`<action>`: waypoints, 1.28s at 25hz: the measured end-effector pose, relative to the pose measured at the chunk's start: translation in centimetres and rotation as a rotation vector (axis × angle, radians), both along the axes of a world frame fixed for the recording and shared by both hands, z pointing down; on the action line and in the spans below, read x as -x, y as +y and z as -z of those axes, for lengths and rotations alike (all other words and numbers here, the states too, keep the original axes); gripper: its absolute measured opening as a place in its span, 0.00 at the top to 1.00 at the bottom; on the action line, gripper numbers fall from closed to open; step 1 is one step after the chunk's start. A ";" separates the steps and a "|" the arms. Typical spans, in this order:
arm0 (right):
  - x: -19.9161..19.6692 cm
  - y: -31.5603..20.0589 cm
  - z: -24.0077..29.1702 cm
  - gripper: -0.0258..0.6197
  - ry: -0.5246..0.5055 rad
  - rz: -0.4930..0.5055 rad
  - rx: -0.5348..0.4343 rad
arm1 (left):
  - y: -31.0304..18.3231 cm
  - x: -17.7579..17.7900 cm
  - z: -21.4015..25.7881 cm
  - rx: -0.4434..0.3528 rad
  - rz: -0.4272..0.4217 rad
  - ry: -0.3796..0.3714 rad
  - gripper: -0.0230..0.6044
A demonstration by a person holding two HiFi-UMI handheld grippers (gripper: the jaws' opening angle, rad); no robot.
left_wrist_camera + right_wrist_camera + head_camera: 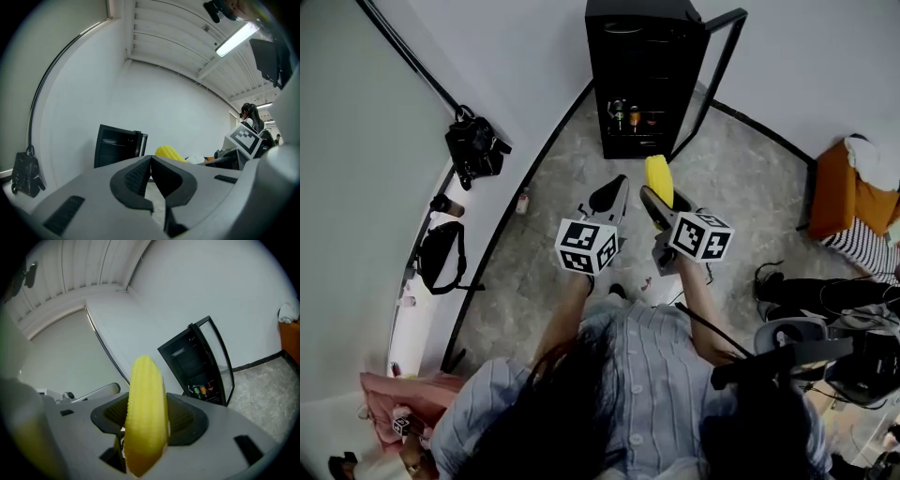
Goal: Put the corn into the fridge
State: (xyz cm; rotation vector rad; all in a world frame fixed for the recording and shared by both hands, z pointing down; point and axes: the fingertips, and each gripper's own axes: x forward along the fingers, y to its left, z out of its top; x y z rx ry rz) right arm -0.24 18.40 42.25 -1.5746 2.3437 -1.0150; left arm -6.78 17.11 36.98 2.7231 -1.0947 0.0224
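A yellow corn cob point(146, 413) stands upright between the jaws of my right gripper point(149, 416), which is shut on it. From the head view the corn point(658, 180) pokes forward out of the right gripper point(661, 202), toward the black fridge point(645, 75) ahead. The fridge's glass door point(712, 75) hangs open to its right, and several drinks point(632, 116) stand on a lower shelf. My left gripper point(611, 199) is held beside the right one, shut and empty point(151, 176). The left gripper view shows the corn point(169, 153) and the fridge point(117, 145) beyond.
A black bag point(474, 148) and another black bag point(442, 255) lie along the white curved wall at the left. An orange seat point(842, 192) with cloth stands at the right. Cables and gear point(825, 337) lie on the stone floor at the lower right.
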 end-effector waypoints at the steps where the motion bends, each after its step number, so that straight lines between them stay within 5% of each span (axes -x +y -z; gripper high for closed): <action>1: 0.3 0.0 -0.1 0.59 -0.005 -0.006 0.001 | 0.0 0.3 0.0 -0.004 -0.005 -0.001 0.95; 16: 3.1 0.3 -1.4 0.59 -0.029 -0.051 0.022 | 0.3 2.3 -2.4 0.060 -0.077 -0.002 0.95; 32: 1.7 -6.3 -3.7 0.59 -0.053 0.024 0.078 | -6.6 1.9 -4.6 0.134 0.019 -0.005 0.95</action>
